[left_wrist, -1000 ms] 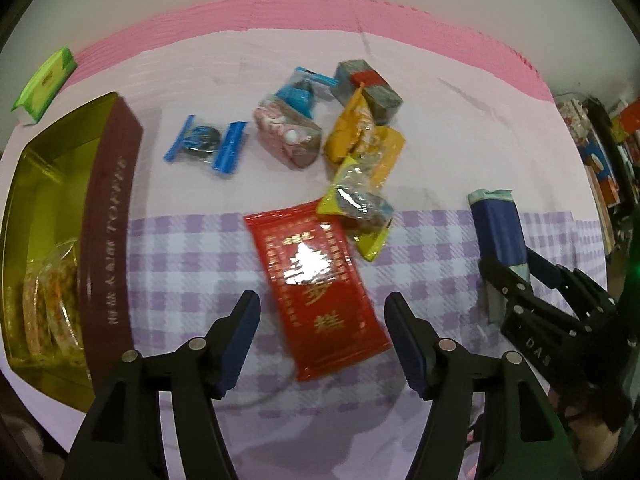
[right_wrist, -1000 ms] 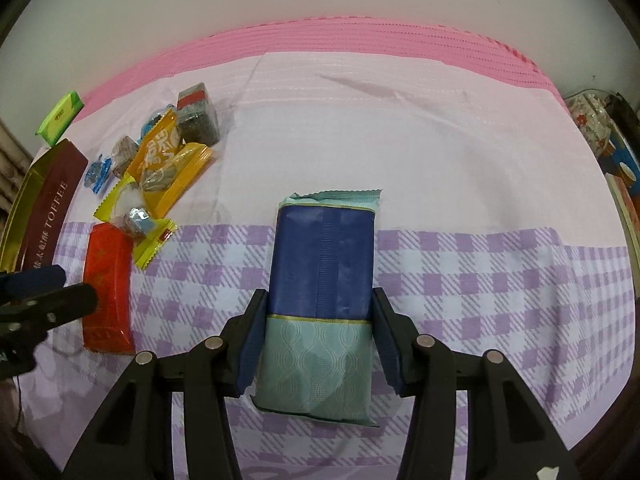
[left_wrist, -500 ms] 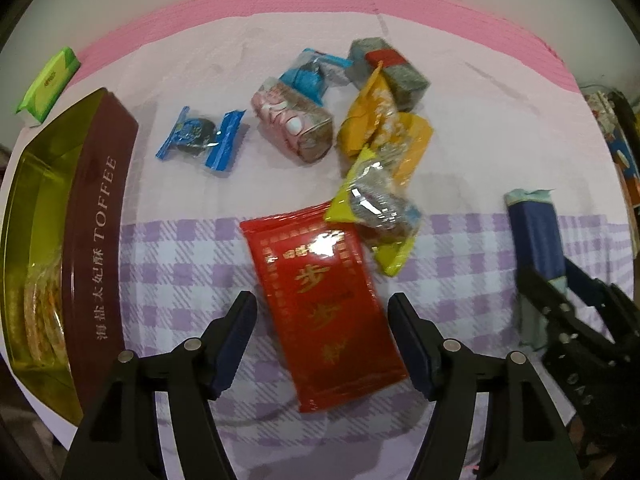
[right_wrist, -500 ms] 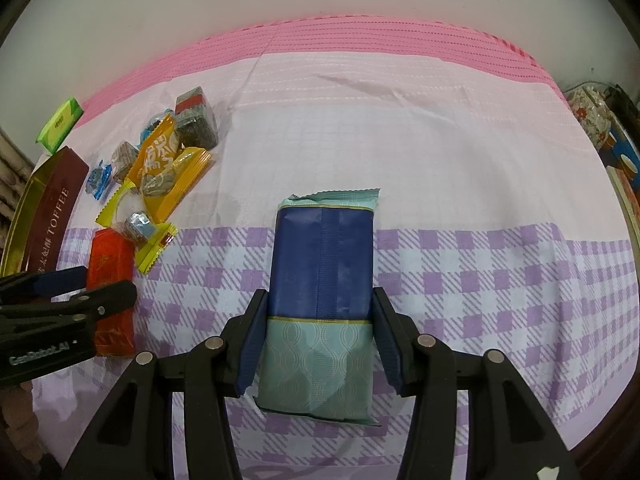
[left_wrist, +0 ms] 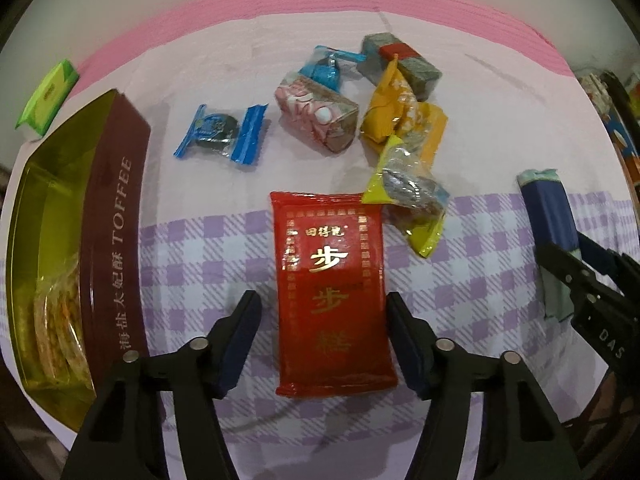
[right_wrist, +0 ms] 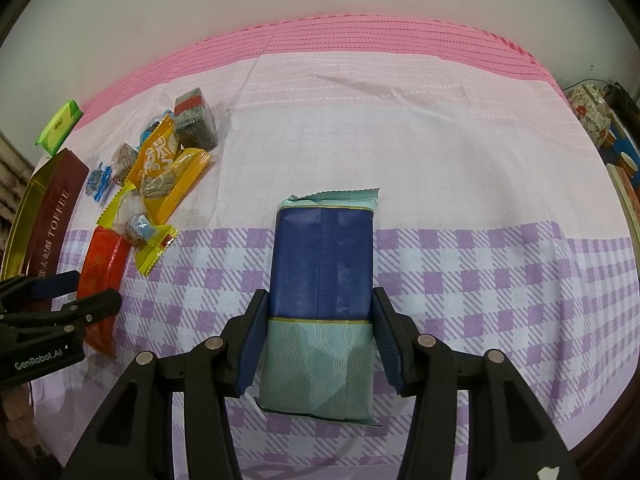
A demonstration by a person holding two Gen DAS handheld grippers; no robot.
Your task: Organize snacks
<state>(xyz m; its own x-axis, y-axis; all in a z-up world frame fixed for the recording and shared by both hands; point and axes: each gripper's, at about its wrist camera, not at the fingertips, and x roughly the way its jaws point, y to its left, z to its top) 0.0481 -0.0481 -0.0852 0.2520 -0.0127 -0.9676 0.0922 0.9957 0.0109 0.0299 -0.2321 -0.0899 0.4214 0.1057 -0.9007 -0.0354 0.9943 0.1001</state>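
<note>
My left gripper [left_wrist: 322,340] is open and straddles the near half of a red snack packet [left_wrist: 330,284] lying flat on the cloth; its pads stand a little off the packet's sides. My right gripper [right_wrist: 319,340] is shut on a blue and teal snack pack [right_wrist: 322,292], pads pressed on both long sides. That pack also shows in the left wrist view [left_wrist: 550,232]. An open maroon toffee tin [left_wrist: 116,240] holding wrapped biscuits lies at the left. A pile of small snacks [left_wrist: 400,120] lies beyond the red packet.
A blue wrapped candy [left_wrist: 220,132] and a pink wrapped bar [left_wrist: 316,114] lie between tin and pile. A green packet [left_wrist: 48,98] sits at the far left edge. Cluttered shelves [right_wrist: 600,120] stand past the table's right end. The checked tablecloth [right_wrist: 480,280] covers the table.
My left gripper has moved forward and squared up, so the red packet now lies straight between its open fingers. The right gripper holds still on the blue pack.
</note>
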